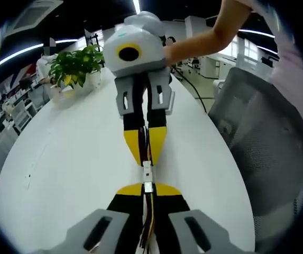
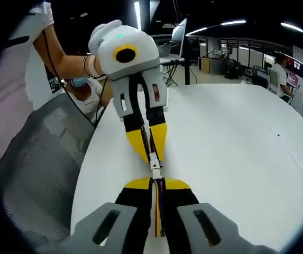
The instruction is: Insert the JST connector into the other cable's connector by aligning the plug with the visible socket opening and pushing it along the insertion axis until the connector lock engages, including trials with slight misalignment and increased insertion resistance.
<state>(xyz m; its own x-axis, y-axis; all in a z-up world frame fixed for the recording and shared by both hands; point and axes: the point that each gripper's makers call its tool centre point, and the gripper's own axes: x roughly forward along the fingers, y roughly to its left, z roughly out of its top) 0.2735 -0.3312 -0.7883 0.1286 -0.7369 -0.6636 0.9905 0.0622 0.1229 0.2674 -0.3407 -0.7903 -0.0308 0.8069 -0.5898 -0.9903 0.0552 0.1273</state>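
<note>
Connectors meet nose to nose above the white surface [image 1: 61, 159], held between the two grippers. In the left gripper view, the left gripper [image 1: 147, 189] has its yellow-tipped fingers [image 1: 127, 189] closed on a white JST connector [image 1: 148, 186], its multicoloured wires [image 1: 147, 222] trailing back between them; directly beyond that connector sits the mating connector [image 1: 147, 170], pinched in the closed fingers of the right gripper [image 1: 146, 153]. The right gripper view shows the same joint from the far side: the right gripper [image 2: 156, 184] clamps its wired connector [image 2: 156, 172] against the left gripper [image 2: 152, 148]. Whether the lock has engaged cannot be determined; the housings appear touching and roughly in line. Judged handling: both housings are light, small, rigid plastic, likely slippery and prone to pivoting under push; the leads are limp and give no support. Hold belongs on the housing bodies, close behind the joint, never on the wires. Surroundings relative to the joint: a potted plant [image 1: 77, 66] stands well beyond it on the surface, a grey mesh chair [image 1: 267, 137] stands beside the surface edge, and a person's arm [image 1: 209, 37] reaches in behind the right gripper. Nothing lies in the insertion path.
</note>
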